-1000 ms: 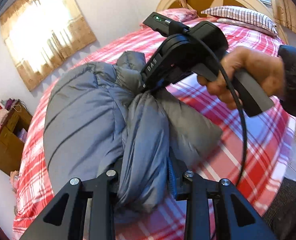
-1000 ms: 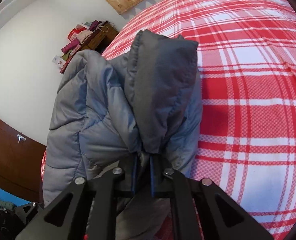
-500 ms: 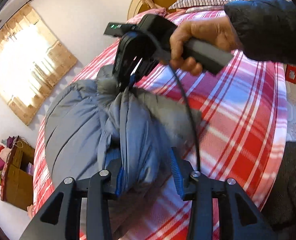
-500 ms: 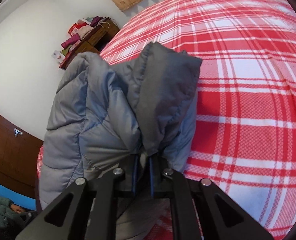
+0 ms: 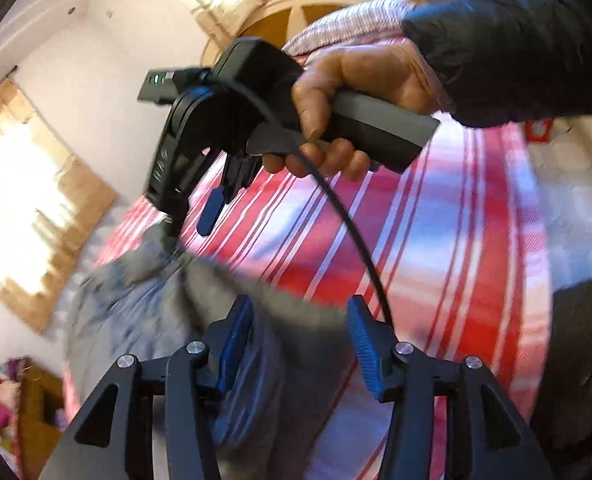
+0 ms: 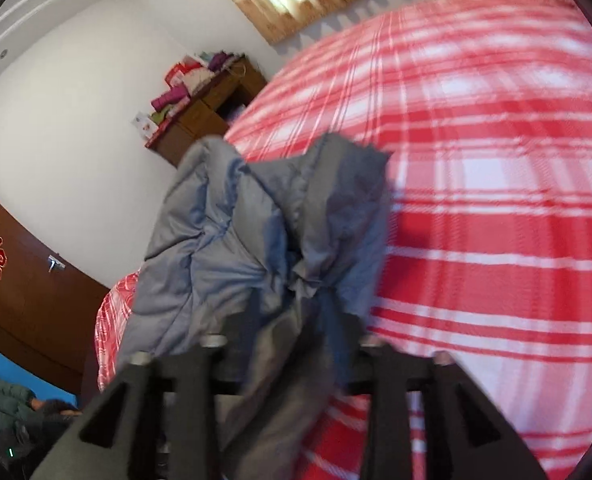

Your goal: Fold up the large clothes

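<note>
A grey-blue padded jacket (image 5: 143, 320) lies bunched on the red plaid bed (image 5: 436, 248). My left gripper (image 5: 300, 344) is open, its blue pads apart above the jacket's fold. My right gripper (image 5: 191, 220), seen in the left wrist view, is lifted over the jacket with its fingers spread. In the right wrist view the jacket (image 6: 235, 248) hangs loosely between the open fingers of my right gripper (image 6: 291, 328), which hide behind the cloth. Both views are blurred.
A wooden headboard (image 5: 296, 12) and striped pillow (image 5: 348, 20) are at the bed's far end. A wooden cabinet with piled clothes (image 6: 203, 100) stands by the wall. Curtained windows (image 5: 15, 200) and a brown wardrobe (image 6: 15, 292) border the room.
Both grippers have opened and let go of the jacket. The right gripper has lifted away from the cloth, and the jacket has dropped lower onto the bed.
</note>
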`<state>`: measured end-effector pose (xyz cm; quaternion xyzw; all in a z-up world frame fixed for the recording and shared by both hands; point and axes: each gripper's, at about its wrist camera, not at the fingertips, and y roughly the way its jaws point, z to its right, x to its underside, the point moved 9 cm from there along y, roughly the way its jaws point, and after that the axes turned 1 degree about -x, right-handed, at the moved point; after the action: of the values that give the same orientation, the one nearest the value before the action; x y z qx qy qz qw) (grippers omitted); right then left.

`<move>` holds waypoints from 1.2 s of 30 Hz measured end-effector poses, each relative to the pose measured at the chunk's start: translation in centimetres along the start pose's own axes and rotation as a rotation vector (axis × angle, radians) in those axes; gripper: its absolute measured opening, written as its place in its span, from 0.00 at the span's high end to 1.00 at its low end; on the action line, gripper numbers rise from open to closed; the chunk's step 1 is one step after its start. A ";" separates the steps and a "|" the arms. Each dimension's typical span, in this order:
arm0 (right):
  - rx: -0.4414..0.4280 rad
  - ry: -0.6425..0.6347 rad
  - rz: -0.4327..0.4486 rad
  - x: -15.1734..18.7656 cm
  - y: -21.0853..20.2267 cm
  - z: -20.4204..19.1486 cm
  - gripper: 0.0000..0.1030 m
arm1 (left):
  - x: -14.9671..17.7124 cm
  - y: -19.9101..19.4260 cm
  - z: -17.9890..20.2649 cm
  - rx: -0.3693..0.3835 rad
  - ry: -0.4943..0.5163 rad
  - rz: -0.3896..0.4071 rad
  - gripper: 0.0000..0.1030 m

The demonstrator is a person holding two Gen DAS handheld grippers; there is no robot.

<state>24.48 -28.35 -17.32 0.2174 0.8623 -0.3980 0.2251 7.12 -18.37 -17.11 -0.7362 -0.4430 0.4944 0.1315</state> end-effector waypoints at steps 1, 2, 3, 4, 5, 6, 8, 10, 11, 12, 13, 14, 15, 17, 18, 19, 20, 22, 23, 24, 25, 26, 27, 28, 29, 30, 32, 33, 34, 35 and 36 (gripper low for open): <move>-0.006 0.001 0.008 0.2 -0.9 0.0 0.51 | -1.0 0.2 0.2 0.023 -0.004 0.018 0.49; -0.006 0.002 0.015 0.4 -2.0 0.1 0.51 | -1.8 0.3 0.3 0.039 -0.013 0.031 0.48; 0.013 -0.005 0.023 0.6 -3.0 0.2 0.51 | -2.6 0.4 0.3 0.055 -0.029 0.045 0.46; 0.033 -0.013 0.031 0.8 -3.8 0.4 0.51 | -3.4 0.7 0.1 0.069 -0.056 0.059 0.44; 0.056 -0.020 0.041 1.1 -4.8 0.6 0.51 | -4.3 0.8 0.0 0.087 -0.091 0.074 0.43; 0.069 -0.019 0.047 1.2 -5.6 0.9 0.51 | -5.2 0.8 0.1 0.116 -0.129 0.094 0.42; 0.085 -0.002 0.065 1.7 -7.3 1.6 0.51 | -6.4 0.6 -0.3 0.140 -0.200 0.127 0.42; 0.094 0.021 0.077 2.0 -8.2 2.0 0.51 | -6.7 -0.1 -1.9 0.166 -0.310 0.152 0.42; 0.087 0.029 0.077 2.2 -8.4 1.8 0.51 | -6.5 -0.3 -3.0 0.168 -0.358 0.158 0.42; 0.076 0.030 0.078 2.4 -8.4 1.5 0.51 | -5.7 -1.0 -5.1 0.157 -0.441 0.164 0.42; 0.062 0.027 0.079 2.3 -8.3 0.9 0.51 | -4.6 -1.8 -7.0 0.143 -0.506 0.168 0.42; 0.042 0.025 0.079 2.1 -7.8 0.2 0.51 | -3.1 -3.0 -9.9 0.116 -0.608 0.171 0.42; 0.012 0.025 0.078 1.8 -7.2 -0.8 0.51 | -1.8 -4.0 -12.2 0.089 -0.685 0.176 0.42; -0.041 0.017 0.062 1.4 -5.5 -2.8 0.51 | 1.8 -6.5 -17.5 -0.014 -0.826 0.190 0.38; -0.052 0.006 0.052 1.1 -4.5 -3.7 0.51 | 3.7 -7.6 -19.7 -0.085 -0.877 0.189 0.28; -0.053 -0.008 0.042 0.8 -3.3 -4.6 0.51 | 6.2 -8.6 -22.2 -0.182 -0.930 0.175 0.18; -0.048 -0.016 0.028 0.5 -1.8 -5.3 0.51 | 8.4 -9.3 -24.1 -0.268 -0.971 0.150 0.16; -0.021 -0.010 -0.006 0.2 0.8 -5.9 0.51 | 12.5 -9.4 -27.0 -0.369 -1.038 0.096 0.15; 0.018 0.002 -0.036 0.3 2.3 -5.7 0.51 | 14.0 -9.1 -27.7 -0.393 -1.066 0.074 0.15; 0.035 0.013 -0.060 0.6 3.5 -5.7 0.50 | 16.0 -8.5 -28.5 -0.414 -1.106 0.040 0.15; 0.032 0.018 -0.077 0.8 4.3 -5.8 0.50 | 17.4 -7.7 -28.9 -0.411 -1.140 0.028 0.15; 0.034 0.020 -0.102 1.2 5.3 -5.9 0.50 | 18.5 -6.5 -29.0 -0.401 -1.176 0.024 0.15; 0.037 0.018 -0.112 1.3 6.0 -6.1 0.50 | 19.2 -5.7 -29.0 -0.394 -1.205 0.016 0.15; 0.027 0.006 -0.114 1.4 6.6 -6.4 0.52 | 19.9 -4.8 -28.8 -0.381 -1.231 0.004 0.15; 0.011 -0.023 -0.110 1.5 6.9 -6.9 0.76 | 20.6 -3.3 -28.6 -0.351 -1.261 -0.005 0.15; 0.012 -0.054 -0.112 1.6 7.1 -7.3 0.92 | 20.9 -2.5 -28.3 -0.331 -1.280 -0.011 0.15; -0.007 -0.091 -0.070 1.4 6.2 -7.8 0.93 | 20.6 -1.5 -27.1 -0.302 -1.300 -0.020 0.15; -0.021 -0.099 -0.036 1.2 5.2 -7.9 0.93 | 20.4 -1.3 -26.9 -0.293 -1.292 -0.015 0.15; -0.033 -0.091 -0.005 1.2 4.2 -7.6 0.93 | 19.9 -1.9 -26.7 -0.292 -1.278 -0.012 0.15; -0.047 -0.071 0.027 1.1 3.3 -7.1 0.93 | 19.4 -1.8 -26.6 -0.294 -1.267 -0.010 0.15; -0.050 -0.039 0.053 1.3 2.5 -6.1 0.93 | 18.8 -1.5 -26.4 -0.282 -1.254 -0.006 0.15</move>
<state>23.48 -21.86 -15.95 0.2269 0.8614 -0.3742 0.2577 30.84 3.69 -15.06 -0.3165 -0.4986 0.7676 -0.2492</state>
